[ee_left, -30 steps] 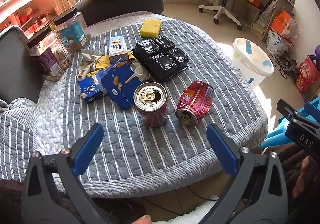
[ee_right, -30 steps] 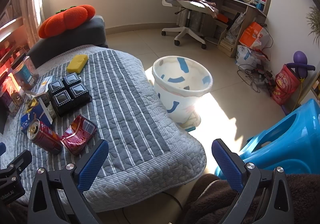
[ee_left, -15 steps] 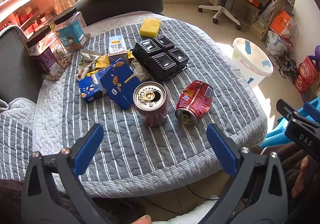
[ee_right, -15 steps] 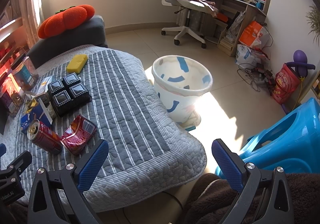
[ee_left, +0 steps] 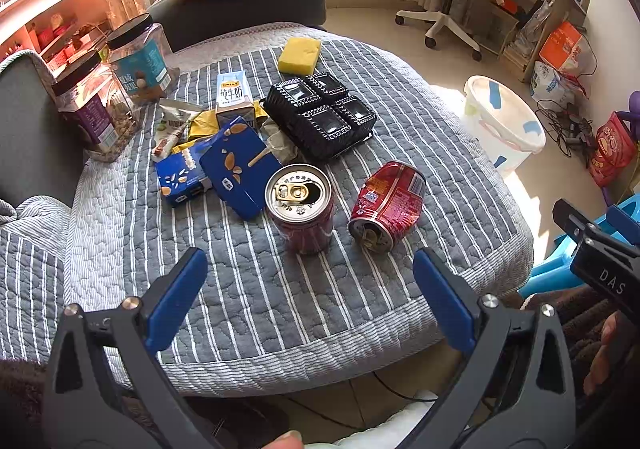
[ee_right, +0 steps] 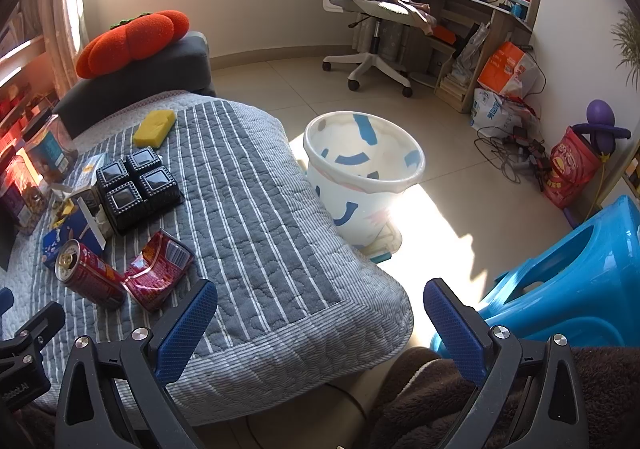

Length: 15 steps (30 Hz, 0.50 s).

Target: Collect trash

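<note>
- Left claw (ee_left: 310, 281): blue-padded fingers spread wide apart, holding nothing; poised over the near edge of the table (ee_left: 360, 301), which is covered by a grey striped quilt; the upright can sits beyond the gap between the fingers
- Right claw (ee_right: 320, 313): fingers likewise wide apart and empty; held over the quilt's near corner, facing the white bin
- Upright can (ee_left: 299, 208): red, standing, top opened with the tab in place; on the quilt near the front, just beside the crushed can
- Crushed can (ee_left: 387, 205): red, dented, lying on its side with the open end toward the camera; to the right of the upright can
- Blue boxes (ee_left: 224, 169): two flattened snack cartons, overlapping; just left of the upright can
- Black tray (ee_left: 320, 115): four-cell plastic tray with clear lids; behind the cans
- Milk carton (ee_left: 234, 99): small, white and blue, standing among loose wrappers (ee_left: 176, 125)
- Yellow sponge (ee_left: 300, 55): at the far side of the quilt
- Two jars (ee_left: 116, 89): clear with black lids, at the left edge
- White bin (ee_right: 362, 173): round, blue patches on its wall, open top; stands on the floor just beside the table's right side, in sunlight
- Blue stool (ee_right: 568, 285): plastic, on the floor at the right
</note>
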Available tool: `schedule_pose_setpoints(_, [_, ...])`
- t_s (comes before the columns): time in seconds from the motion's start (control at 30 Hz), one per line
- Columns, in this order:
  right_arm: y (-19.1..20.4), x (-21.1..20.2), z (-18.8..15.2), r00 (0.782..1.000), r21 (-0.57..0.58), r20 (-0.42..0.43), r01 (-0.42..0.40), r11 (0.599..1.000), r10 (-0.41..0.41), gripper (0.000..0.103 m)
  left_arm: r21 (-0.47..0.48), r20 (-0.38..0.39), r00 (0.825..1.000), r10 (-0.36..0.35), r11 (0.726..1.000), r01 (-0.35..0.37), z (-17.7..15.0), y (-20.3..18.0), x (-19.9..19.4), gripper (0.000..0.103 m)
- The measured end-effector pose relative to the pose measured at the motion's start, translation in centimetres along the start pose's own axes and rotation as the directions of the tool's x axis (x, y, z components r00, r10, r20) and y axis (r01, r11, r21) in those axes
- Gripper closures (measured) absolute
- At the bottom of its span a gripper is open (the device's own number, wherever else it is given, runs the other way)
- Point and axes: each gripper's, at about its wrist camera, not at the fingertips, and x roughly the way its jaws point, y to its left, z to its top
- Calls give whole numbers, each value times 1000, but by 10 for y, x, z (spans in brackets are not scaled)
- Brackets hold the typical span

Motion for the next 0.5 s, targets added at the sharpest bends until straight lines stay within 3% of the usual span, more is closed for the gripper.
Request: schedule_pose_setpoints(0.5, [-1,0,0,1000,1,0,-2,1000,2,0,4,2,1000,-6,1000,6,3,1,-1,1])
